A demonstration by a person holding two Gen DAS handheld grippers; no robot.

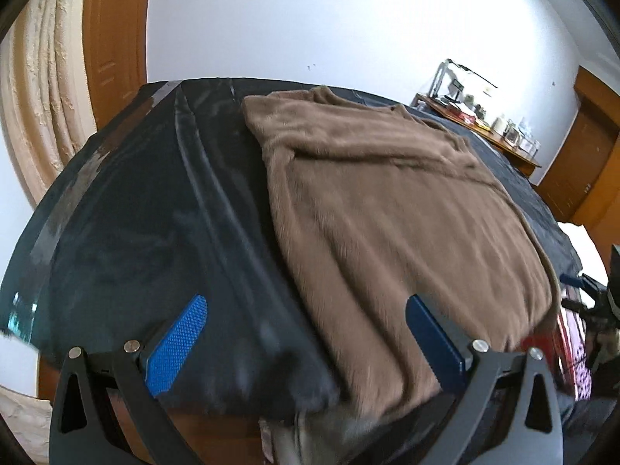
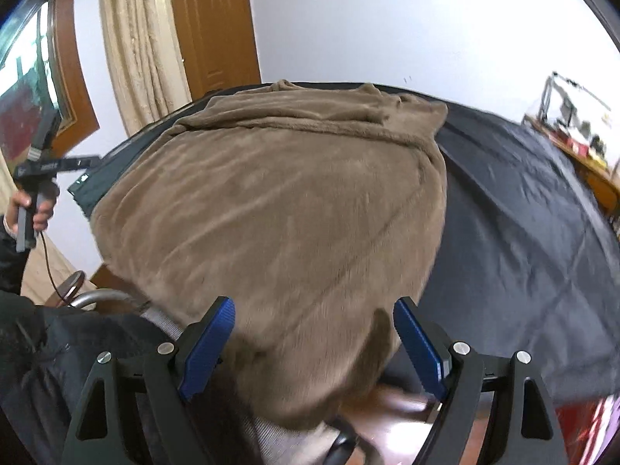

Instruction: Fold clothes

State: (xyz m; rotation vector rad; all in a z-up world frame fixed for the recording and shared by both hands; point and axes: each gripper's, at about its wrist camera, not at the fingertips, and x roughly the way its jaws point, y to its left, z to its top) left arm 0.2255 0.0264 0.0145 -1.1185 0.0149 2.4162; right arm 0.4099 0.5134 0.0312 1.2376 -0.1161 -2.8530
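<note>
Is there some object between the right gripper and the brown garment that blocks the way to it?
Nothing visible blocks it. The right gripper is open just above the near edge of the brown garment, which lies on the dark cloth.

The left gripper (image 1: 306, 333) has black angular arms with triangular cut-outs, round silver screws at the pivots and blue fingers, one pad (image 1: 176, 348) finely cross-hatched. The right gripper (image 2: 314, 345) is built alike, its blue pads (image 2: 209, 345) ribbed along the edge. Left of the right gripper, a hand (image 2: 33, 209) shows above a dark sleeve (image 2: 11, 259), beside a thin dark cable (image 2: 48, 267).
</note>
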